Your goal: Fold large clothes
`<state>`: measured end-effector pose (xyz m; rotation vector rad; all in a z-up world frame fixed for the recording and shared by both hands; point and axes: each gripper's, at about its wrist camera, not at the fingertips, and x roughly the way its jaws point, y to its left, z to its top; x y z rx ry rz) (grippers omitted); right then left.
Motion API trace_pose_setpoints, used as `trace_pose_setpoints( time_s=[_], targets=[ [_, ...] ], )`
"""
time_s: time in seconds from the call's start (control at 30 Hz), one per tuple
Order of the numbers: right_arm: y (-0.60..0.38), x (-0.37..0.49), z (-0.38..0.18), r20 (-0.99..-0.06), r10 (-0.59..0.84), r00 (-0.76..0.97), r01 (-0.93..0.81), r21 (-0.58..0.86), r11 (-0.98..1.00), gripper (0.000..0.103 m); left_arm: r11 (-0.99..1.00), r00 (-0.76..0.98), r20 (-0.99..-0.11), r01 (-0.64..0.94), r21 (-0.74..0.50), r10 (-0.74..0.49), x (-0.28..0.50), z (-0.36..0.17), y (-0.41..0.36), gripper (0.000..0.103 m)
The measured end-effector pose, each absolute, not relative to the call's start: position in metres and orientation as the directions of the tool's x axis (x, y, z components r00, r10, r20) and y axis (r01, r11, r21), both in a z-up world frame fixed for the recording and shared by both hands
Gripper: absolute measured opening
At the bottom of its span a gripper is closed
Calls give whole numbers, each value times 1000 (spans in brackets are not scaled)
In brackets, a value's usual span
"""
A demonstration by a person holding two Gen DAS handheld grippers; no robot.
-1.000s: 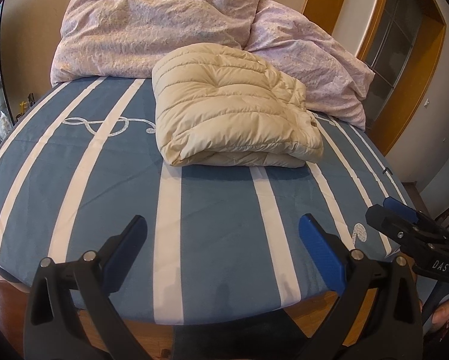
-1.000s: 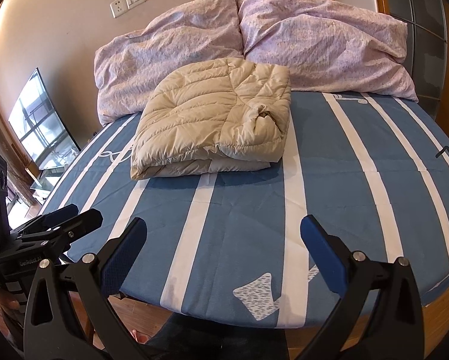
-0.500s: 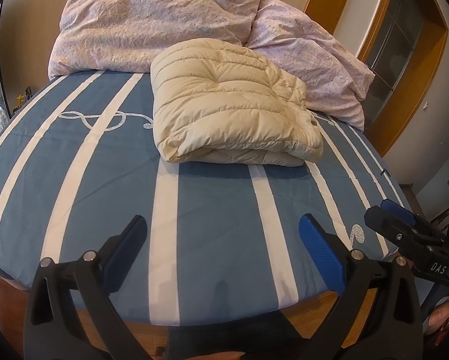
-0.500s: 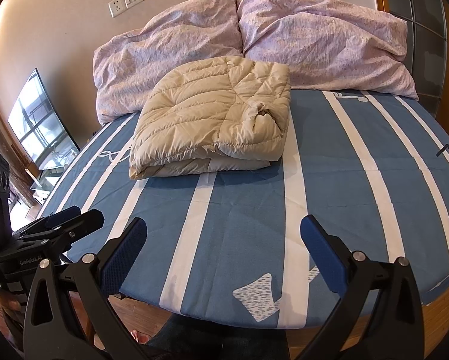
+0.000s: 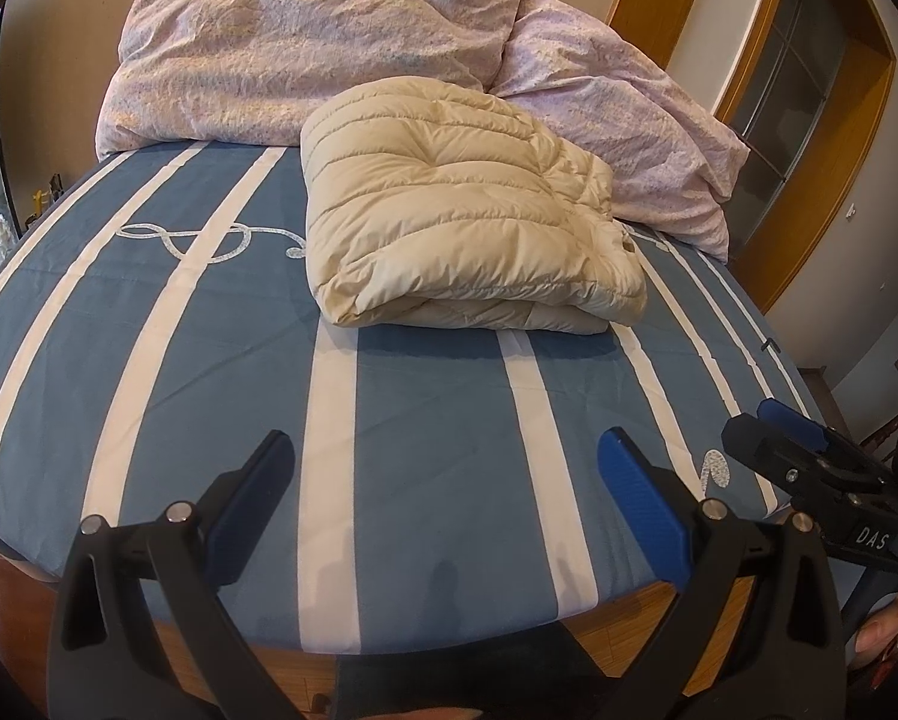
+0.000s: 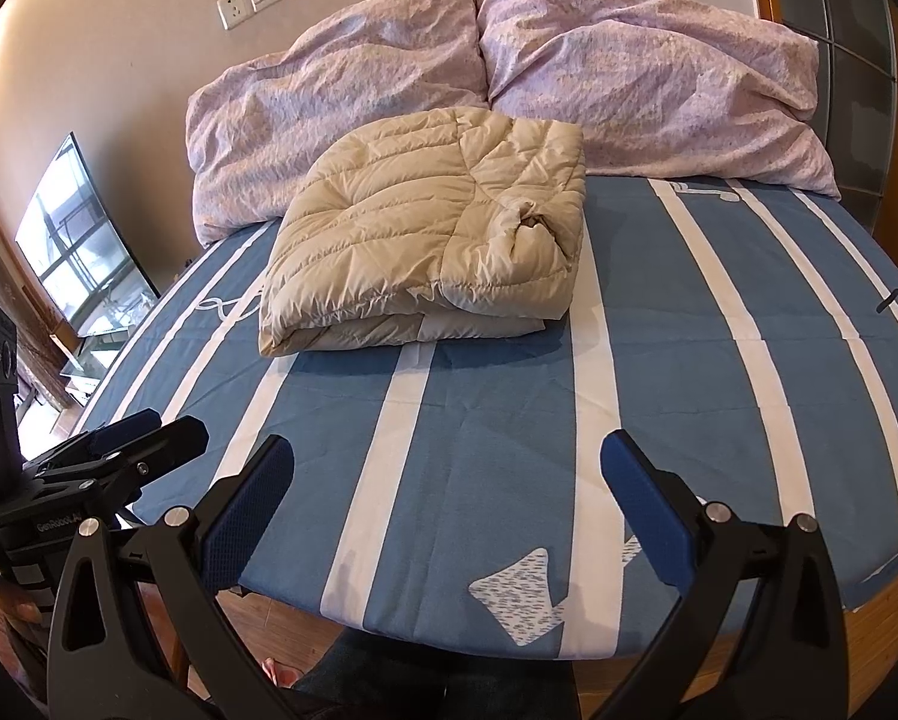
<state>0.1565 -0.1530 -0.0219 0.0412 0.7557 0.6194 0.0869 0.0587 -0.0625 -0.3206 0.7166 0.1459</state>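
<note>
A beige quilted down jacket [image 5: 460, 222] lies folded into a thick rectangular bundle on the blue and white striped bed [image 5: 425, 408], towards the pillows. It also shows in the right wrist view [image 6: 431, 252]. My left gripper [image 5: 446, 480] is open and empty, held over the foot edge of the bed, well short of the jacket. My right gripper [image 6: 449, 480] is open and empty too, beside it at the foot edge. The right gripper shows at the right of the left wrist view [image 5: 808, 456], and the left gripper at the left of the right wrist view [image 6: 107, 450].
Two pink patterned pillows [image 6: 508, 78] lean against the wall behind the jacket. The wooden bed frame [image 5: 628, 630] runs along the foot edge. A television [image 6: 83, 240] stands left of the bed. A wooden door frame [image 5: 808, 138] is on the right.
Both grippers have risen and tipped slightly, so the bed sits a little lower in view. The jacket has not moved. Both grippers stay open.
</note>
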Motion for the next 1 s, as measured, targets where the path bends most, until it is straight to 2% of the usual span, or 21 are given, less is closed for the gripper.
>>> trace_pose_setpoints(
  time_s=[1.0],
  targets=[
    [-151, 159, -22, -634, 538, 556, -508, 253, 824, 102, 945, 747, -664, -228, -235, 16, 93, -61, 59, 101]
  ],
)
